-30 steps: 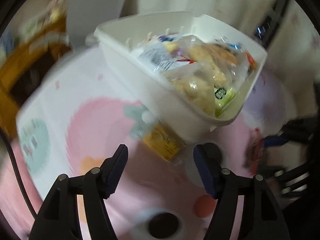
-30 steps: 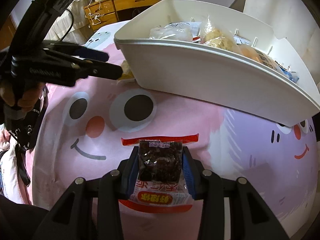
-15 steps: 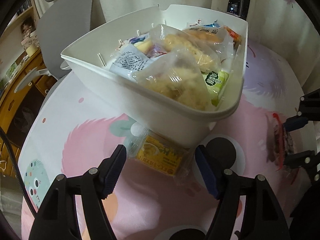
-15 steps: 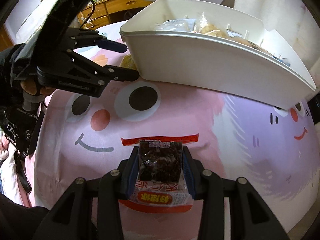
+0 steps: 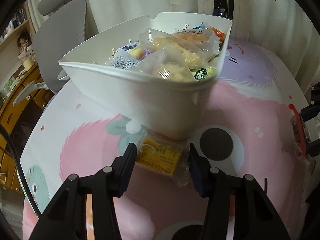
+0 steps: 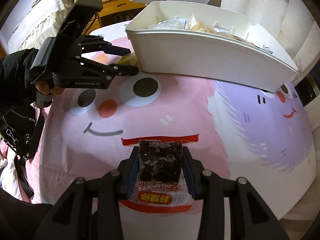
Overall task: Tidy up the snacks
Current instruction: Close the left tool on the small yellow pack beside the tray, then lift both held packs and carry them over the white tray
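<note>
The yellow snack pack (image 5: 160, 157) lies on the pink cartoon cloth (image 5: 96, 160) at the lower middle of the left view, tucked partly under the white bin (image 5: 160, 100). My left claw (image 5: 162, 156) is closing around it, and its fingers sit just beside the wrapper. My right claw (image 6: 160, 164) squeezes a dark snack packet with a red edge (image 6: 160, 160), low in the right view. The bin, full of snack bags (image 5: 176, 60), fills the top.
</note>
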A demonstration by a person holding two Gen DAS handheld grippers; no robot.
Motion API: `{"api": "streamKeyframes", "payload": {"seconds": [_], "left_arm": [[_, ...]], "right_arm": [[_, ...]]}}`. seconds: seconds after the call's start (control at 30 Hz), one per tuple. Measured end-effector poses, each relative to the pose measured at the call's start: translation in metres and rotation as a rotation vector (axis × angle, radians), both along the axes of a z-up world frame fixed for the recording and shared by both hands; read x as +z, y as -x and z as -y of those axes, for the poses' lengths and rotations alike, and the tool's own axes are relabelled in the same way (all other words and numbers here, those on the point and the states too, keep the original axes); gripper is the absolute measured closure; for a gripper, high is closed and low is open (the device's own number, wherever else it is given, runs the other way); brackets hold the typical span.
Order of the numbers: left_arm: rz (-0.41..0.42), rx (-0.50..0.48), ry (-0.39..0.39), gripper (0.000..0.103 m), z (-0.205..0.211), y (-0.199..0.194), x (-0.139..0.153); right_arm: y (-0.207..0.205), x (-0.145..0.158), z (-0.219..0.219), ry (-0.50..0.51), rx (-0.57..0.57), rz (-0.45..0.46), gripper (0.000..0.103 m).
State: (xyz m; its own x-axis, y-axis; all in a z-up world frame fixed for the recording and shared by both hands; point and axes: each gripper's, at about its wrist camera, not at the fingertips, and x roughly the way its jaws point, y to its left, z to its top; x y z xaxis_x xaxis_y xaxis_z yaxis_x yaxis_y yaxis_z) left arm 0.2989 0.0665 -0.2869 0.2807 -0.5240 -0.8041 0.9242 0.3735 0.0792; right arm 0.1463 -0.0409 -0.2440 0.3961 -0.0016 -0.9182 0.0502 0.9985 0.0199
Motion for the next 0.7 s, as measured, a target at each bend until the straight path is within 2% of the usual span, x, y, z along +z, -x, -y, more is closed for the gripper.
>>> {"api": "streamKeyframes", "payload": {"seconds": [0.37,0.7], "left_arm": [[-0.075,0.175,-0.013,0.056,-0.038,0.046,0.005],[-0.171,0.473,0.018,0.060,-0.088,0.122,0.017]], "right_arm": [[0.022,0.020,0.001,-0.047,0.009,-0.028,0.062],[0.025,0.041,0.006,-0.077,0.098,-0.043,0.062]]}}
